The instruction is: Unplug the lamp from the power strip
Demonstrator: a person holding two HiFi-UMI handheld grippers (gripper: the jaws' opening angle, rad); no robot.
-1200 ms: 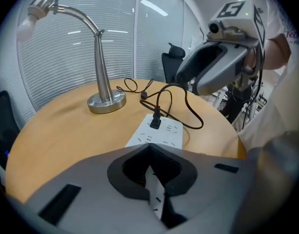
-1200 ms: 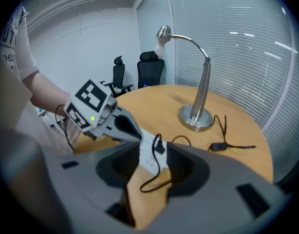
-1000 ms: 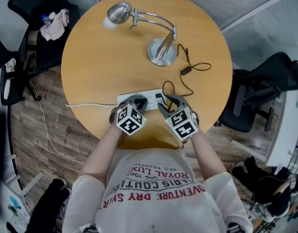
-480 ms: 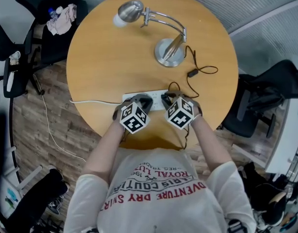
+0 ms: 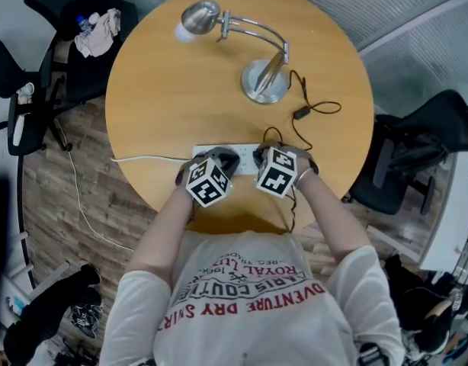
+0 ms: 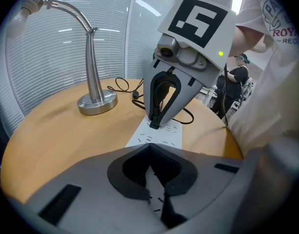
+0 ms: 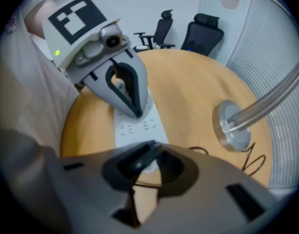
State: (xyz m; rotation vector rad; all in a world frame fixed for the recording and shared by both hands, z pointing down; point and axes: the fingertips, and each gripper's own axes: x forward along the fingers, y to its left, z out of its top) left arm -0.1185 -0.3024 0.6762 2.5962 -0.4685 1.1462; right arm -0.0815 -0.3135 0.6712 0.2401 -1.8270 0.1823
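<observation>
Plug [image 6: 153, 125] sits in power strip [image 6: 161, 134] on bench [image 5: 165, 105]: small, rigid, light. Right claw [image 6: 154, 119] looks clenched on it. Left claw [image 7: 135, 112] is clenched, tips on strip. Best pulled by its body, not the thin cord [image 5: 314, 111].

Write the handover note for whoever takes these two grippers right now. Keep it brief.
Left gripper: fingers shut, tips resting on the white power strip, nothing between them.
Right gripper: fingers closed on what looks like the lamp's black plug, at the strip's right end.
Desk lamp stands at the far side of the round table; its cord runs to the plug.
Done: both grippers are placed.
Left: the plug looks seated, not yet out. Pull it free while holding the strip down.
</observation>
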